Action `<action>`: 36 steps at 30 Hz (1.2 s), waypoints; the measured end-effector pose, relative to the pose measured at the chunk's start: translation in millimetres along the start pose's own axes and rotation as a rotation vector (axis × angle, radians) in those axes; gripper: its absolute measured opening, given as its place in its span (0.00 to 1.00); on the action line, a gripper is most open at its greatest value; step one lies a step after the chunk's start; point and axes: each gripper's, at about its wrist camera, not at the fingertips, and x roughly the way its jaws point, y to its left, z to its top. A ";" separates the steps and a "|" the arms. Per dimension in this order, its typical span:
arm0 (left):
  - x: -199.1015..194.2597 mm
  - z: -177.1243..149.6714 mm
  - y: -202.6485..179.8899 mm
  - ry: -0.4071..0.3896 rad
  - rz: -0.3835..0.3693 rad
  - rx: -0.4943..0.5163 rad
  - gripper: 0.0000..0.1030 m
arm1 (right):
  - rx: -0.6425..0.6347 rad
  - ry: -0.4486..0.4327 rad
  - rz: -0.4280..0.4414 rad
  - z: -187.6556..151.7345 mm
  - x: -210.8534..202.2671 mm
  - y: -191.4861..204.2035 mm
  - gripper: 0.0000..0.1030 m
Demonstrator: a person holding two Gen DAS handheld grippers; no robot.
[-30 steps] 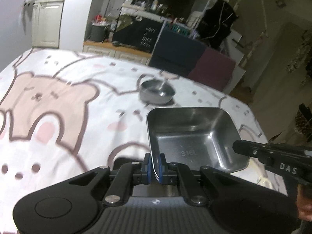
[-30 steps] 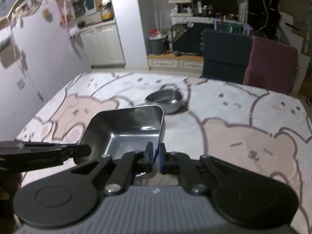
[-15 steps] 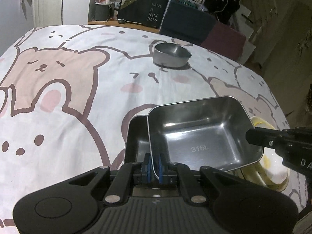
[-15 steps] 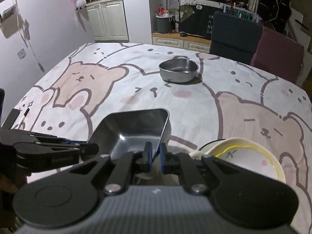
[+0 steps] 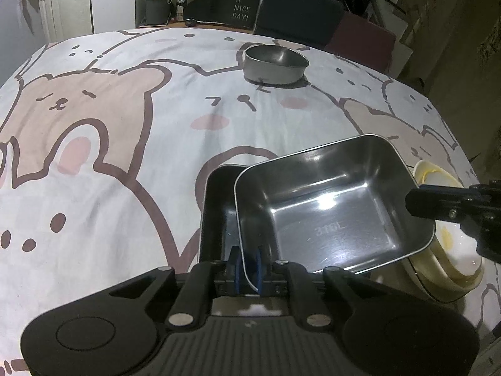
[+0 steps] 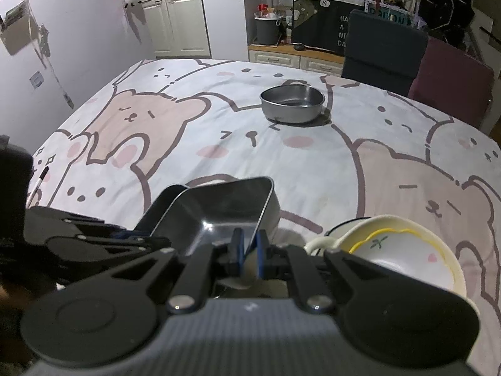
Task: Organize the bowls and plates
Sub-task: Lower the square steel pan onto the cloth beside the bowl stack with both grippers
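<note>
A rectangular steel tray [image 5: 332, 206] hangs tilted just over a second, darker rectangular tray [image 5: 219, 206] that lies on the bear-print tablecloth. My left gripper [image 5: 249, 263] pinches the upper tray's near rim between its blue pads, and its jaws are opening slightly. My right gripper [image 6: 249, 250] is shut on the opposite rim of the same tray [image 6: 219, 210]. In the right wrist view the lower tray [image 6: 166, 200] shows at the left edge. A round steel bowl [image 5: 275, 64] stands farther back. Cream ceramic bowls [image 6: 407, 250] are stacked to the right.
The tablecloth [image 5: 125, 125] covers the whole table. A dark chair [image 6: 385, 50] and a maroon one [image 6: 454, 91] stand at the far edge. A pen [image 6: 39, 185] lies near the left edge. Cabinets and shelves fill the room behind.
Both grippers have sunk toward the table with the steel tray held between them. The lower tray and the cream bowls have come into view under and beside it.
</note>
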 end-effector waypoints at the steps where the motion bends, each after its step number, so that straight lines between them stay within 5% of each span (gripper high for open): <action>1: 0.3 -0.1 0.2 0.002 0.001 0.001 0.10 | 0.001 0.002 0.003 0.3 0.5 -0.3 0.10; 10: 2.6 -0.5 3.8 0.011 -0.006 0.005 0.20 | 0.000 0.026 0.024 -0.5 6.7 0.7 0.09; 31: -29.0 4.8 17.0 -0.056 -0.033 -0.047 0.21 | 0.034 0.096 0.036 -2.7 27.7 -1.8 0.08; 36: -35.8 5.3 16.6 -0.075 -0.042 -0.045 0.28 | 0.034 0.116 0.032 -5.9 33.0 0.7 0.08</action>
